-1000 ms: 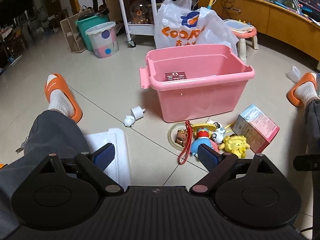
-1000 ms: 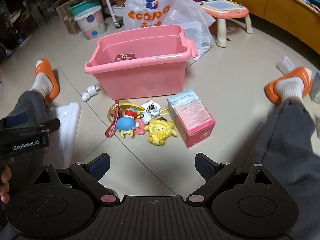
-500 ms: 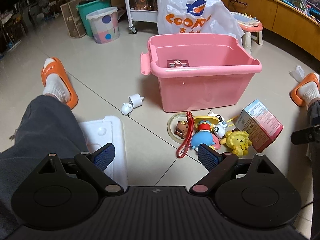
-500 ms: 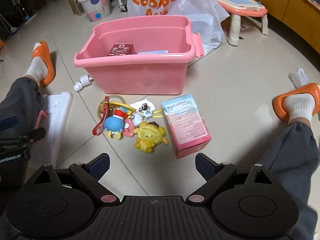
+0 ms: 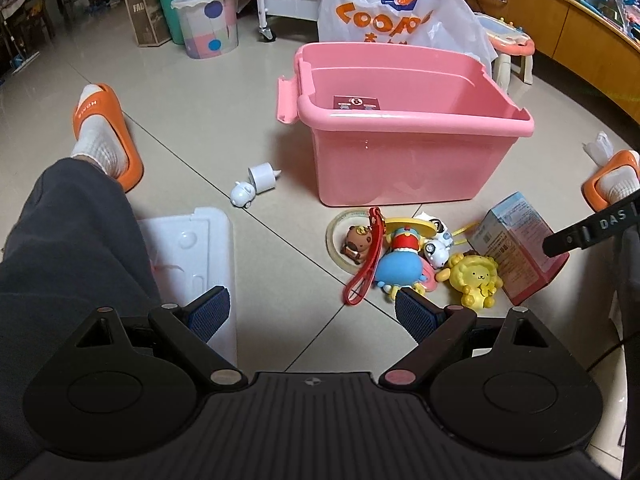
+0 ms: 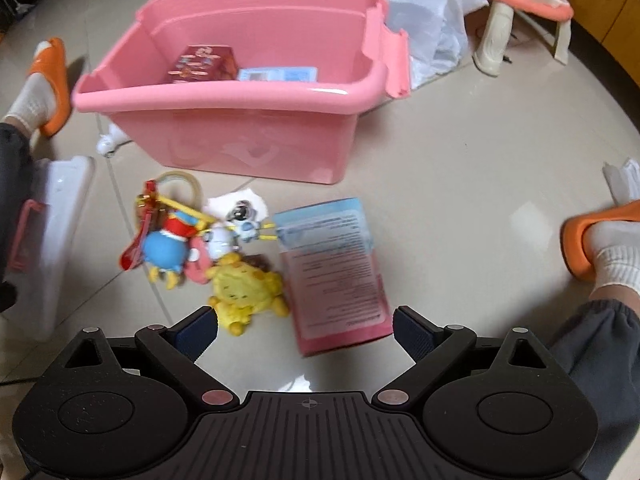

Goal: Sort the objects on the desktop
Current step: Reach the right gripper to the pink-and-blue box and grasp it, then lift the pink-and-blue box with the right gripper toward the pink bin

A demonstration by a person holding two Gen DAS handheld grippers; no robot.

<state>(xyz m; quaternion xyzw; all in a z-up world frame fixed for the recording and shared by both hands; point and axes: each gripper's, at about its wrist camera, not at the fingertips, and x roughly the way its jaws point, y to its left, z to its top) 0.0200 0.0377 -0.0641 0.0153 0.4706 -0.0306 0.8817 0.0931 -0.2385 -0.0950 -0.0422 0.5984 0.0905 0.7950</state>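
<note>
The pink and blue carton lies flat on the floor just near of the pink bin, its long side running toward the camera, with the yellow plush lion touching its left edge and a heap of small toys beyond that. The right hand-held gripper hovers low over the carton's near end, released, its fingers spread wider than the carton, so the carton looks like the piece to take now. To do this well, it should come down centred so both pads meet the carton's long side faces squarely, well clear of the lion, otherwise the left finger is likely to catch plush and spoil the grip. The carton seems light and stiff-sided, so a moderate squeeze near its middle should hold it level; too hard may crush the card. The lift then needs to clear the bin's near rim before letting go inside, where a red box and a flat blue packet already lie. The left hand-held gripper is also released and holds nothing, hanging above bare floor tiles between the white lid on the left and the toy heap on the right, well out of the way.
</note>
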